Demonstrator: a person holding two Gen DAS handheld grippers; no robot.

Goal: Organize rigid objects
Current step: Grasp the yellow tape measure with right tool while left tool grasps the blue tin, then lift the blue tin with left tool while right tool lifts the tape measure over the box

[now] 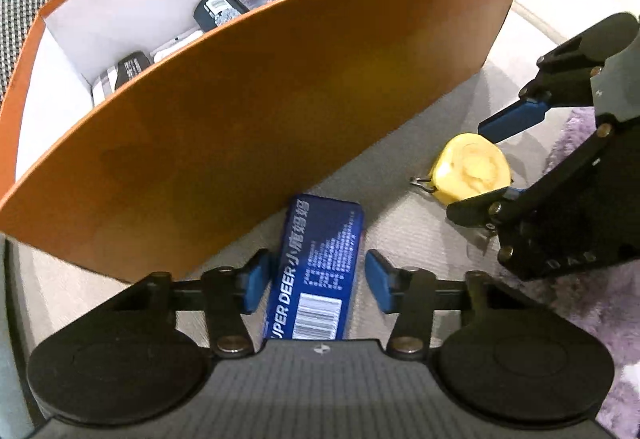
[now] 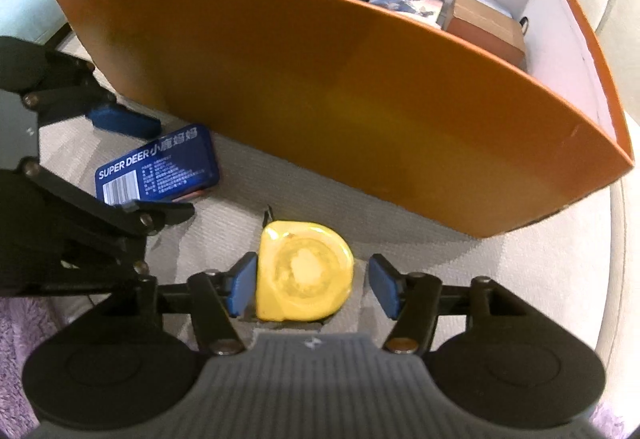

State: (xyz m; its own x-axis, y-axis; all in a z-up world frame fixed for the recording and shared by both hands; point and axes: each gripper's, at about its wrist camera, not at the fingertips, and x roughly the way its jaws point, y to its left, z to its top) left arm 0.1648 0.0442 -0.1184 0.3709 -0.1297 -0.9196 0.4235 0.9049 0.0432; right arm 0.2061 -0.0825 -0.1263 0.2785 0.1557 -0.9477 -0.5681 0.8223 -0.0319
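Left tool [image 1: 316, 281]: fingers apart, straddling the blue rectangular SUPER DEER tin [image 1: 316, 275], lying just before the orange cardboard box [image 1: 240, 143].
Right tool [image 2: 312, 285]: fingers apart around the yellow rounded plastic tape measure [image 2: 304, 275], near that box.

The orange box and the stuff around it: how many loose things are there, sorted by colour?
Counting what shows:
Blue: 1, the SUPER DEER tin outside the orange box.
Yellow: 1, the tape measure, also outside.
Brown: 1, the cardboard box inside.
Dark or printed flat cases inside: 4 visible.
Total: 7.
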